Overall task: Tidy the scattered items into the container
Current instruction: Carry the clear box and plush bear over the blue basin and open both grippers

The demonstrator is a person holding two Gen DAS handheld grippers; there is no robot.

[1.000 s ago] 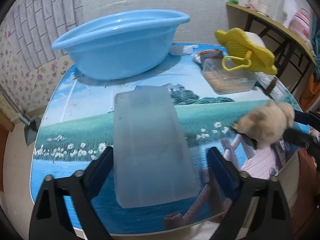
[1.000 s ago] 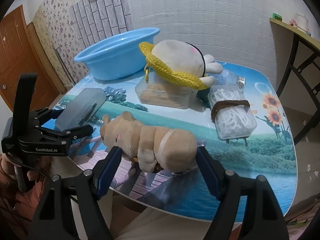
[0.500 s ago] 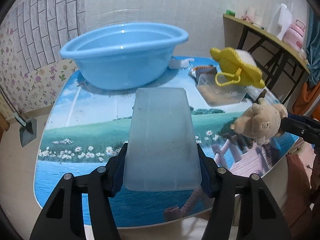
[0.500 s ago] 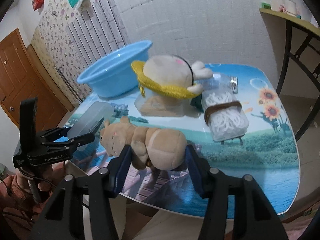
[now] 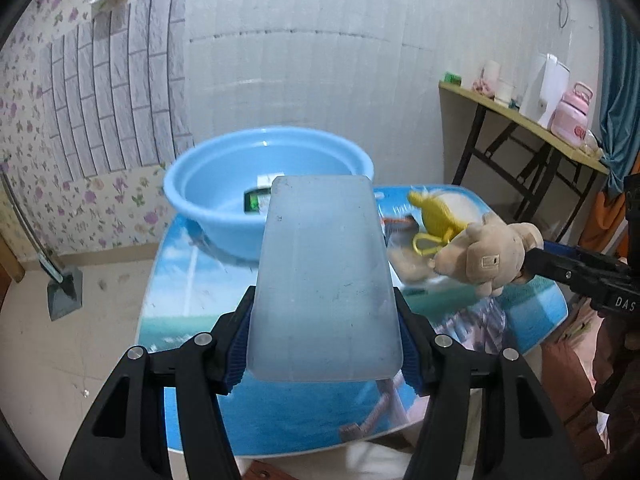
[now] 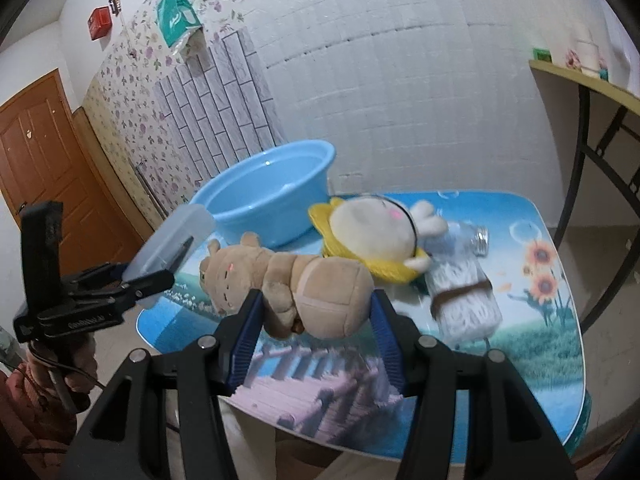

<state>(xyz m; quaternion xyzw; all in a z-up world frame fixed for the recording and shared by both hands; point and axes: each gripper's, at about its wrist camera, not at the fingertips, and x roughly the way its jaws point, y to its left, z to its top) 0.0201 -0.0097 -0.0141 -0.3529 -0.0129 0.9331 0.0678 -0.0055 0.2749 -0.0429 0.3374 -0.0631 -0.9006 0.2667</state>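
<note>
The left gripper has just closed its jaws, and now it holds the frosty plastic box tight between its blue pads. The right gripper has just closed too, and it squeezes the brown plush toy around its fat middle. A second ago both grippers stood wide, with the box and the toy lying flat on the worktop between the open jaws. Now both things are up in the air, off the worktop.

The blue basin sits at the far end of the worktop, just behind the lifted box. Something small with a green label lies inside it already. From up here you can see down into the basin, which you could not do before.

I think this means the picking-up part is done for these two things. The next part is likely carrying them over the rim and letting go.

More stuff waits on the worktop: a white plush with a yellow hat, a clear box with white strands, and a little jar. So the tidy-up looks far from finished.
</note>
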